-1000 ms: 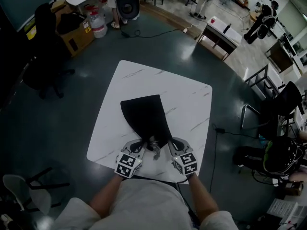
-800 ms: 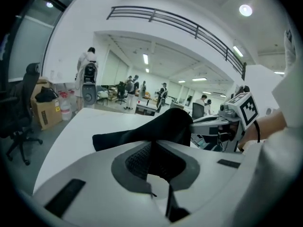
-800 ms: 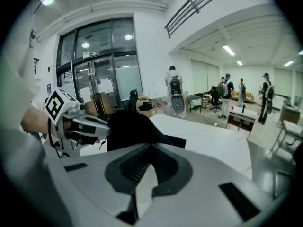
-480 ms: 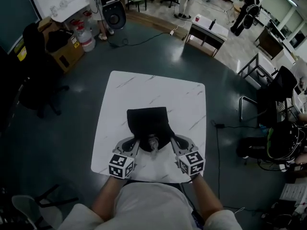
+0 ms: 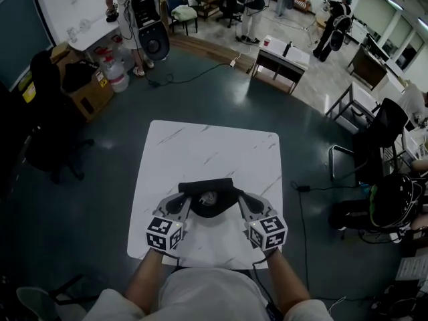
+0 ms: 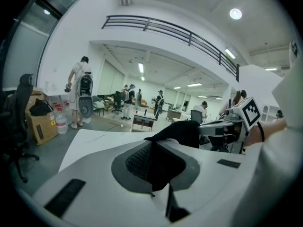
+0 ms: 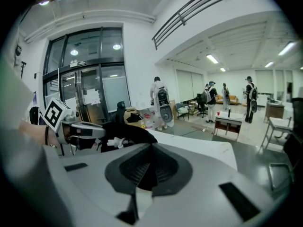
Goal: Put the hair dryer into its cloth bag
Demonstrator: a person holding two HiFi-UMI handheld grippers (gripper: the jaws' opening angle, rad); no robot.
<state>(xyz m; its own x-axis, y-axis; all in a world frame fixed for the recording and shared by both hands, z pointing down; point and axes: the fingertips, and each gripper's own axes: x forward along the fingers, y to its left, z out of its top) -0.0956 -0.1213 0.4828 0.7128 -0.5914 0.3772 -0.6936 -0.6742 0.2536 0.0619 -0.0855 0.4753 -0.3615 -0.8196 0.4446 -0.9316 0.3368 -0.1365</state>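
The black cloth bag (image 5: 210,191) hangs above the white marble table (image 5: 200,149), held up by its mouth between both grippers. Inside the open mouth shows the hair dryer (image 5: 209,198), grey and shiny. My left gripper (image 5: 188,202) is shut on the bag's left rim, and black cloth (image 6: 156,167) is pinched between its pads. My right gripper (image 5: 239,200) is shut on the right rim, with cloth (image 7: 146,171) between its pads too. In the right gripper view the bag (image 7: 128,130) hangs by the left gripper (image 7: 71,126), with a pale bit (image 7: 117,142) at its mouth.
The table's near edge lies just under my hands. A dark office chair (image 5: 47,122) and a cardboard box (image 5: 87,89) stand at the left, a small desk (image 5: 281,59) beyond the table, metal-framed chairs (image 5: 374,139) at the right. People stand far off.
Both grippers have risen and drawn toward me with the bag. The bag, which lay flat and long on the table, now hangs bunched with its mouth facing up.
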